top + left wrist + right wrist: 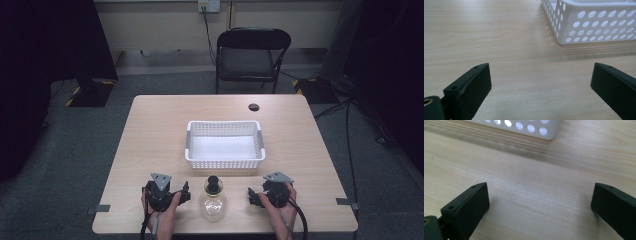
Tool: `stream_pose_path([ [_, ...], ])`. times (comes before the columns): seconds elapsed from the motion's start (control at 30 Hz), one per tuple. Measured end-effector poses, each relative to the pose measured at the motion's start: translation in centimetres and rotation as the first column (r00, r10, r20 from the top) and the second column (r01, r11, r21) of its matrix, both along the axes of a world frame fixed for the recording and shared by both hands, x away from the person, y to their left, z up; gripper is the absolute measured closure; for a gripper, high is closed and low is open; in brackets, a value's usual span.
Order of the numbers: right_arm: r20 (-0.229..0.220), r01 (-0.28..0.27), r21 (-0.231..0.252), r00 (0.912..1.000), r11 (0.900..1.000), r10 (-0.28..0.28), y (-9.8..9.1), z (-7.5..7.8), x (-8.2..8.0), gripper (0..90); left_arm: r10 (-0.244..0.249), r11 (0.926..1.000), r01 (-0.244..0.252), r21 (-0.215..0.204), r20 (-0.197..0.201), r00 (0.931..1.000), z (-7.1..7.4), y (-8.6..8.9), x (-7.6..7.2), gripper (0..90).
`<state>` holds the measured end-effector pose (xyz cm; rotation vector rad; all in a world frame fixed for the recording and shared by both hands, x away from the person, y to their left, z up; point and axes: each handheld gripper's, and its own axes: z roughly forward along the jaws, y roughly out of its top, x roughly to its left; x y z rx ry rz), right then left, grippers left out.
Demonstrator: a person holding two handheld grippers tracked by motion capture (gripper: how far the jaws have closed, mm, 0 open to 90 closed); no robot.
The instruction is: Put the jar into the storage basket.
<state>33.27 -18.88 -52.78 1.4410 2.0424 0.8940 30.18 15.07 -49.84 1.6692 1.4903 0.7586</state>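
Note:
A clear round glass flask (213, 201) with a black stopper stands near the table's front edge, between my two grippers. To its left my left gripper (165, 191) rests on the table in a hand; its jaws are wide apart in the left gripper view (540, 75), with bare wood between them. To the flask's right my right gripper (272, 194) is likewise open and holds nothing (540, 195). A white perforated basket (224, 161) sits mid-table just beyond the flask. Its near left corner (599, 27) shows in the left gripper view, and its wall (529, 127) tops the right gripper view.
A small black round cap (254, 107) lies on the far part of the light wooden table (160, 130). A black folding chair (252, 52) stands behind the table. Grey tape tabs mark the table's left (101, 208) and right (345, 201) edges.

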Motion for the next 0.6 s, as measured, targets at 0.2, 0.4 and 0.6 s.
stream_pose_path([
  [0.2, 0.0, 0.0, 0.0, 1.0, 1.0, 0.0, 0.0, 0.0, 0.0, 0.7, -0.004, 0.9993, 0.006, -0.036, 0.045, 0.999, 0.9, 0.4, -0.8, 2.5],
  [0.4, 0.0, 0.0, 0.0, 1.0, 1.0, 0.0, 0.0, 0.0, 0.0, 0.7, -0.025, 0.9985, 0.029, -0.047, 0.084, 0.9962, 1.9, 0.5, -1.6, 2.4],
  [0.6, 0.0, 0.0, 0.0, 1.0, 1.0, 0.0, 0.0, 0.0, 0.0, 0.7, -0.049, 0.9958, 0.06, -0.069, 0.154, 0.9869, 3.0, 0.5, -2.6, 0.9],
])
